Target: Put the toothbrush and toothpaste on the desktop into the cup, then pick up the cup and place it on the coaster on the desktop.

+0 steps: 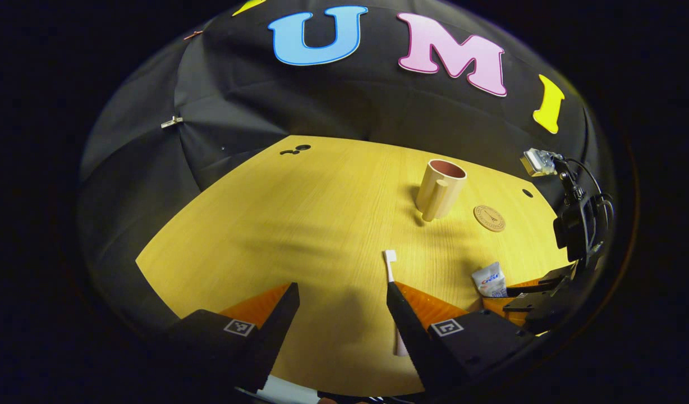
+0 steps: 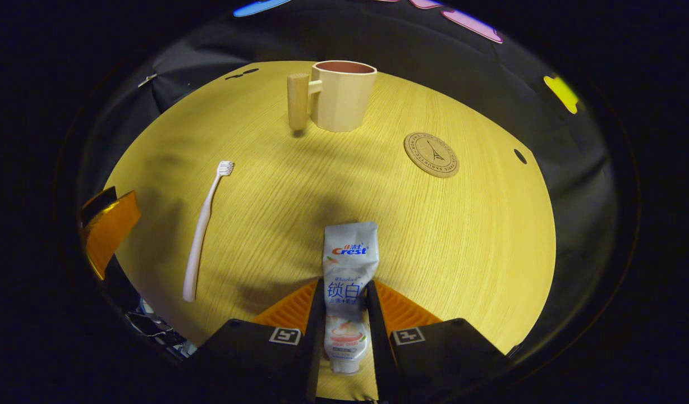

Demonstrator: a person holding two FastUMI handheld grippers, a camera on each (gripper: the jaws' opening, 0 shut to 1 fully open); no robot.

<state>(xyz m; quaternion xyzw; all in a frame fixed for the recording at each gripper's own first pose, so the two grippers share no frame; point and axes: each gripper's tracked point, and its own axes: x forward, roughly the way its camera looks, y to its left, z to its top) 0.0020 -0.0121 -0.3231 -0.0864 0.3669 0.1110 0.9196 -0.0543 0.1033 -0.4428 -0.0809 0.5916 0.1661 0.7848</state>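
Both cameras ride low over the near edge of the wooden desktop (image 1: 322, 213), facing the far black wall — the left gripper view from farther left, the right gripper view closer in — sharing the cup (image 1: 441, 188), coaster (image 2: 431, 155) and toothbrush (image 2: 201, 230).

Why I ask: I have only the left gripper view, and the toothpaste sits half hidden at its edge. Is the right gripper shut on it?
Observer: Yes. In the right gripper view, the right gripper has both jaws pressed on the toothpaste, on the half nearer its cap.
Operator: My own jaw covers the toothbrush handle. Is anything on it?
Observer: No. The whole toothbrush lies bare on the desktop, bristles toward the cup.
Operator: Which way does the tube point?
Observer: Its crimped end points away from the gripper, toward the cup.
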